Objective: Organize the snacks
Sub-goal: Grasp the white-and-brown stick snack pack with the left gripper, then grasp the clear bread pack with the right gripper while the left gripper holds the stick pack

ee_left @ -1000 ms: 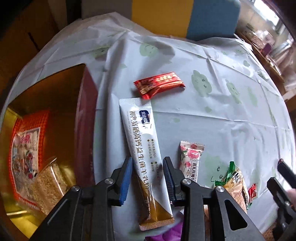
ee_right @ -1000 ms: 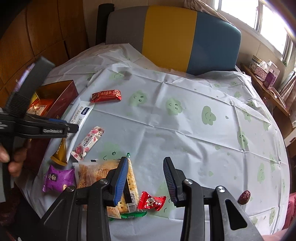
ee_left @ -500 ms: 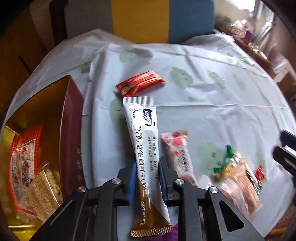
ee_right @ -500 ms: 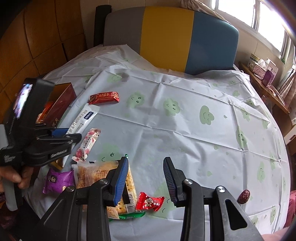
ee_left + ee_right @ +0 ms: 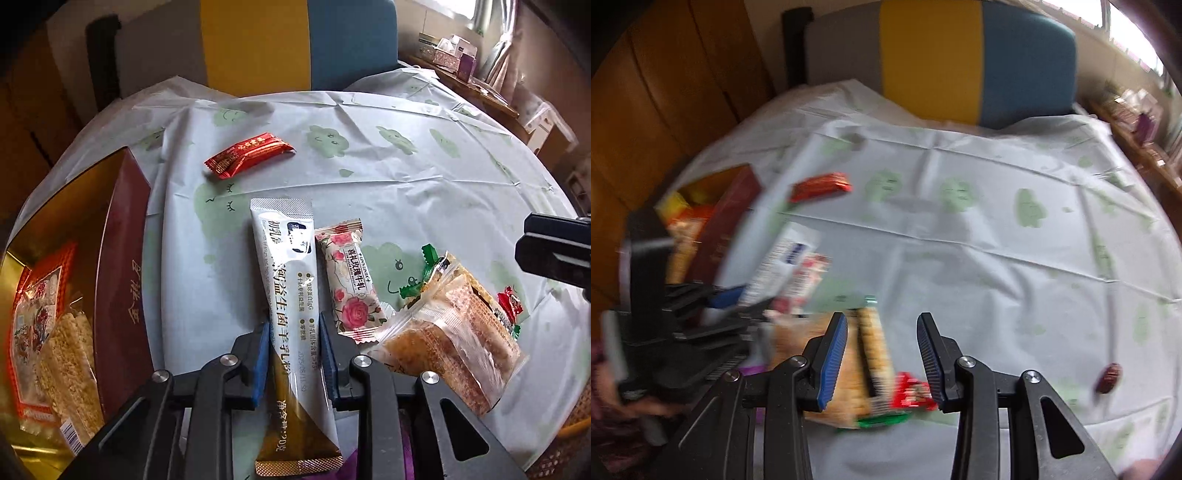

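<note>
A long white and gold powder sachet [image 5: 284,243] stands between the blue pads of my left gripper [image 5: 293,328]. The pads press on its two long edges, and the jaws are opening slightly. The sachet's silver top points away over the cloth. An open dark red box [image 5: 125,229] with gold lining sits to the left and holds two snack packets. My right gripper [image 5: 882,321] is open with nothing between its fingers. It hovers over a clear cracker packet [image 5: 849,369] and a small red candy [image 5: 912,395]. The right wrist view is blurred.
On the pale cloud-print cloth [image 5: 406,184] lie a long red candy [image 5: 249,155], a rose-print packet [image 5: 349,280], the cracker packet [image 5: 450,339] and a green wrapper [image 5: 424,273]. A dark red date [image 5: 1110,376] lies far right. A grey, yellow and blue chair [image 5: 295,40] stands behind.
My left gripper closed on the sachet and shifted it right, next to the rose-print packet. The right gripper kept its place, but its view has turned and blurred.
</note>
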A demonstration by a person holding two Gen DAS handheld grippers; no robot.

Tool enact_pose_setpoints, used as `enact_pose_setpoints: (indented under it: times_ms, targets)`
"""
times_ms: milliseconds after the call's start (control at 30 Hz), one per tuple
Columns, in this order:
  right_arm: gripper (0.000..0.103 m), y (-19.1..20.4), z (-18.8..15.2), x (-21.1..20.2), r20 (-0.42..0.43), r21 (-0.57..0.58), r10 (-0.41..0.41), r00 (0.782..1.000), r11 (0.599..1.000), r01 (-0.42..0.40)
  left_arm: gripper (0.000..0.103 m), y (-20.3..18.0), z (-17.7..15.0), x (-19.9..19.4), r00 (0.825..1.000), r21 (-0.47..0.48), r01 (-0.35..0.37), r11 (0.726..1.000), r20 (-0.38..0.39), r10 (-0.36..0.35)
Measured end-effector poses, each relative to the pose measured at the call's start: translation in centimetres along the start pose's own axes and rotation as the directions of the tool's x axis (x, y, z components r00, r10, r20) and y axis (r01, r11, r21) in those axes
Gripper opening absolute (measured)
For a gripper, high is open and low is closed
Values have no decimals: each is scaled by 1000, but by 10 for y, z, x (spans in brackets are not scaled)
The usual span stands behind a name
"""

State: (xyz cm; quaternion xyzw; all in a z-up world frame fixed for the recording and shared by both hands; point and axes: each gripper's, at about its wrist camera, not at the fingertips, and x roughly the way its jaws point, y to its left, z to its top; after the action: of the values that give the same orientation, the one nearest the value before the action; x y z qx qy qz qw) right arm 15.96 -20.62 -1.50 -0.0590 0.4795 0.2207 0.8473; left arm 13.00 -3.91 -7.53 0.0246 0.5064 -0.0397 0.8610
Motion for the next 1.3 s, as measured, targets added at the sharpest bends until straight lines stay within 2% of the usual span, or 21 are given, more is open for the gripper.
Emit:
enact_pose_setpoints:
  times_ms: [133,200,267,333,433,633,700,800,867,967,1067,1200,1300]
  targets:
    - [40,3,-2,7,-39,4,3,999,1000,-3,26,0,4,5,1000,6,10,1000,9,-10]
    - [41,6,-4,11,-70,5,67,995,998,-67,25,1,2,3,1000,16,11,1000,14,-11]
    - [49,17,-8,15,-106,-32,128,986,991,-132,24,4,2,2,1000,0,27,1000,17,-27]
    - [66,29,-12,19,-116,-92,88,989,991,-99,24,8,2,2,999,-23,47,999,20,-47]
    - [74,39,-18,27,-166,-125,100,981,985,-122,24,7,1,2,999,-25,46,999,28,-46]
    - [73,51,-28,43,-228,-182,51,972,979,-94,24,8,1,2,998,-24,51,998,36,-50]
    - [64,50,-27,42,-186,-176,16,982,983,-49,23,11,1,1,998,-43,63,997,34,-61]
    - [63,41,-22,44,-169,-125,-4,986,992,-18,23,13,1,1,997,-49,67,997,34,-65]
    - [64,33,-21,44,-155,-95,-44,987,995,29,23,12,0,-1,998,-49,60,997,36,-58]
    - [66,20,-21,45,-159,-50,-96,983,995,89,23,11,-3,-2,997,-41,63,997,42,-61]
    - [66,15,-21,49,-163,-63,-160,973,986,152,23,9,-4,-1,998,-31,52,998,45,-51]
    - [66,19,-24,49,-161,-81,-175,971,983,164,23,11,-2,-1,997,-54,70,996,40,-67]
    - [62,25,-24,50,-160,-84,-165,973,985,153,23,13,-3,-3,997,-61,66,996,39,-64]
